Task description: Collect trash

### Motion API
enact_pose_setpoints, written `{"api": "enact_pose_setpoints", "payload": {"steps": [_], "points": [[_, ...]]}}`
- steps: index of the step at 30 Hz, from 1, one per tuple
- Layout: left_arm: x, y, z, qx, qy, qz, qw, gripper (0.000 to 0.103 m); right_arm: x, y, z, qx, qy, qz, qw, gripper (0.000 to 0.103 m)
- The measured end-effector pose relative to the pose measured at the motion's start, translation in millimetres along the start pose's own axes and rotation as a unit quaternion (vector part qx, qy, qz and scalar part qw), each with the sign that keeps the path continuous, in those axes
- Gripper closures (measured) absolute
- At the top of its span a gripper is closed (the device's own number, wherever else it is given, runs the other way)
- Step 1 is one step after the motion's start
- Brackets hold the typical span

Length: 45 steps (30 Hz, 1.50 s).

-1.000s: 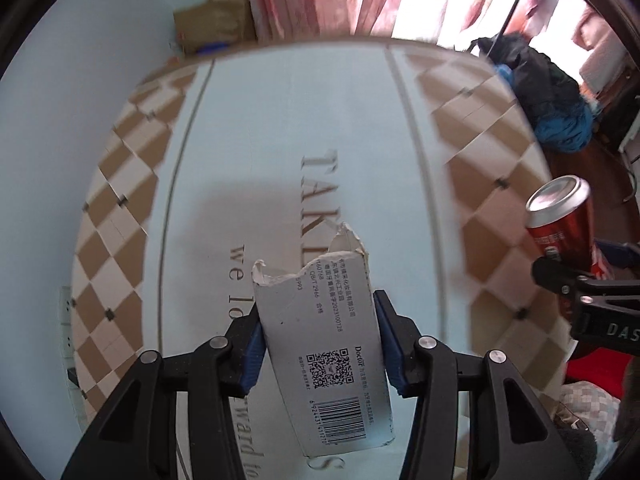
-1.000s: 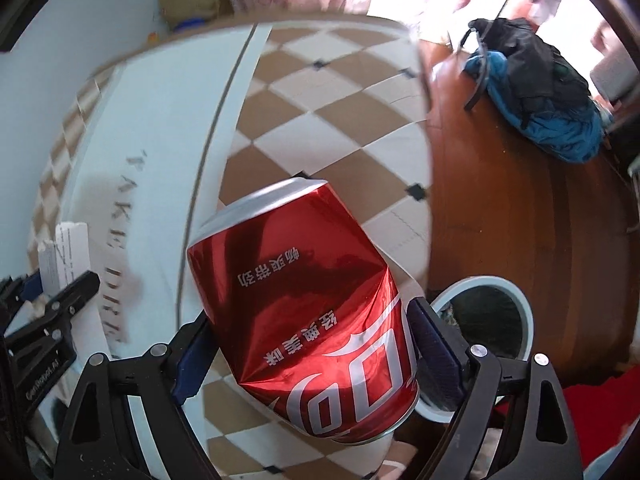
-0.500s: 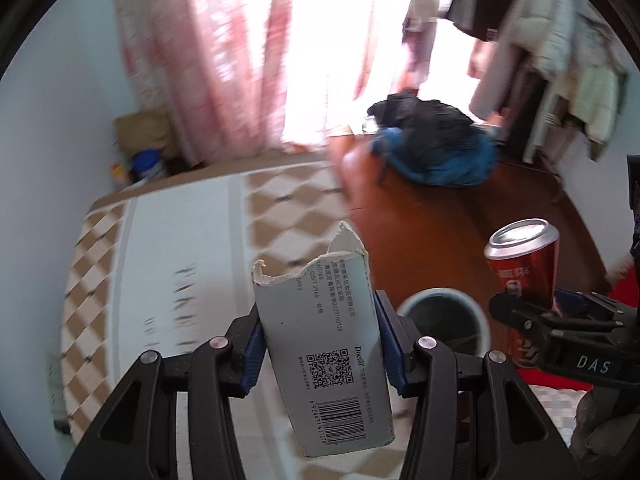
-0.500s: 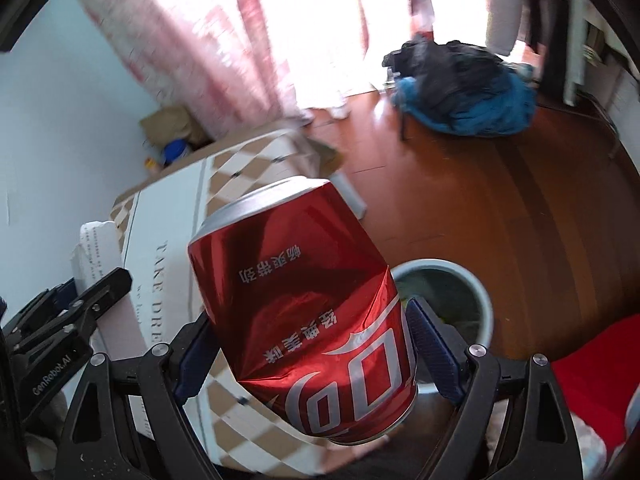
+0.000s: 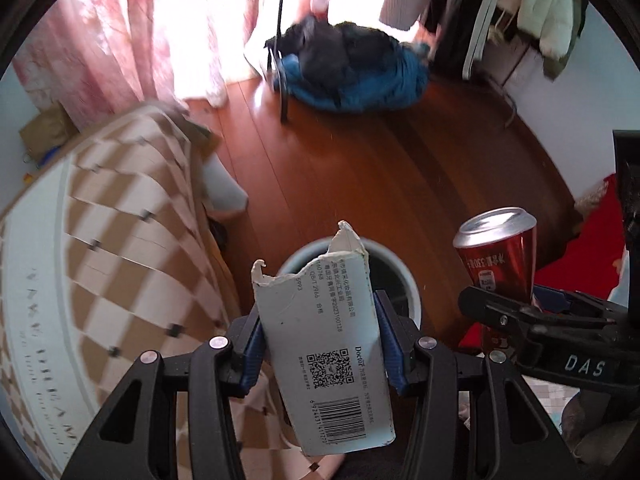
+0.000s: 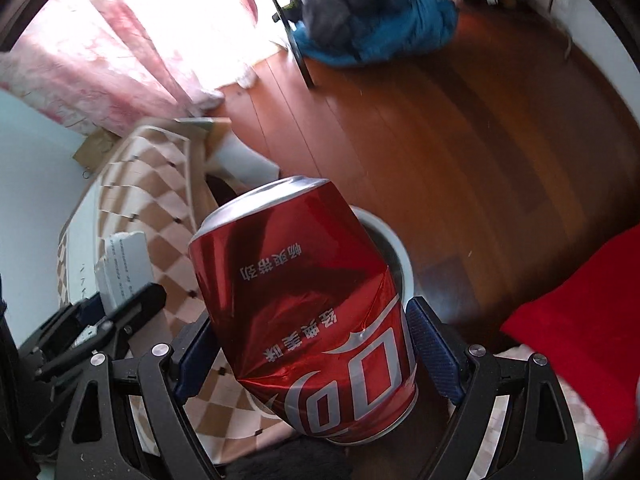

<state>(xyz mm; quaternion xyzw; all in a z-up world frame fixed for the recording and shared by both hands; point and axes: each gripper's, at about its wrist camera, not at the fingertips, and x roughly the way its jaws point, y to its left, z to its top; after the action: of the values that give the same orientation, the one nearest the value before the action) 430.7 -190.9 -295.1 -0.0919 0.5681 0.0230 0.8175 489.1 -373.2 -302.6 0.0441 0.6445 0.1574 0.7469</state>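
The left gripper [image 5: 320, 344] is clenched on a torn grey cardboard box [image 5: 324, 356], its blue pads pressing the box's two sides; the ragged end points away from the camera and the barcode end sits nearest it. The right gripper [image 6: 316, 344] is clamped on a dented red soda can [image 6: 308, 304], whose silver top tilts up and to the left in the right wrist view.

A round waste bin [image 5: 404, 276] with a pale rim stands on the reddish wooden floor [image 5: 360, 168]. In the left wrist view the box hangs in front of the bin and covers much of its opening; the can [image 5: 498, 256] is held to the right of the bin. In the right wrist view the can hides most of the bin [image 6: 394, 256], so whether it is directly above the opening cannot be told.

To the left of the bin lies a surface covered in a brown-and-white checked cloth [image 5: 132, 248]. Well beyond the bin, a blue and black heap of fabric [image 5: 352, 68] lies on the floor, somewhat blurred, near pink curtains [image 5: 100, 40]. Something red [image 6: 580, 328] lies to the right of the bin.
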Motion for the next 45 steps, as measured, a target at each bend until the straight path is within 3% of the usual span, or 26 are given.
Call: {"api": "enact_pose_setpoints", "payload": {"steps": [7,9,11,13,16,17,19,24,30,37,45], "points": [[62.5,6.5,-3.7,-0.054,0.071,-0.051,0.9946,0.054,74.5,-37.0,16.1,0.027,0.066,0.003,0.997,0.013],[70.5,7.6,-5.1,-0.061,0.082,-0.049,0.9936,0.044,90.8,-43.1,21.1,0.030,0.083,0.000,0.996,0.013],[73.7,8.5,-4.7,-0.066,0.088,-0.044,0.9929,0.017,106.3,-47.6,26.4,0.037,0.095,-0.004,0.995,0.013],[71.7,9.3,-4.7,-0.065,0.088,-0.035,0.9934,0.015,111.5,-53.6,27.8,0.042,0.098,-0.006,0.994,0.011],[65.6,10.3,-6.0,-0.063,0.086,-0.017,0.9942,0.010,114.4,-58.6,24.9,0.056,0.100,-0.001,0.993,0.001],[63.0,12.6,-7.0,-0.062,0.084,-0.012,0.9944,0.006,113.6,-59.3,23.8,0.058,0.098,-0.002,0.993,0.001],[55.1,16.9,-9.3,-0.059,0.079,0.006,0.9951,0.006,107.9,-60.9,18.8,0.061,0.095,-0.012,0.994,0.000],[28.1,23.4,-23.3,-0.051,0.067,0.048,0.9953,0.005,73.8,-56.1,-6.2,0.039,0.074,-0.050,0.995,0.000],[-19.3,19.9,-48.7,-0.040,0.050,0.065,0.9958,0.006,11.0,-31.7,-38.0,0.005,0.035,-0.067,0.997,0.000],[-85.0,2.2,-68.2,-0.027,0.021,0.058,0.9977,0.005,-63.6,-3.0,-76.3,-0.017,0.006,-0.057,0.998,0.000],[-171.2,-11.7,-83.2,-0.020,-0.027,0.015,0.9993,0.006,-160.0,27.1,-118.5,-0.034,-0.046,-0.018,0.998,0.000]]}}
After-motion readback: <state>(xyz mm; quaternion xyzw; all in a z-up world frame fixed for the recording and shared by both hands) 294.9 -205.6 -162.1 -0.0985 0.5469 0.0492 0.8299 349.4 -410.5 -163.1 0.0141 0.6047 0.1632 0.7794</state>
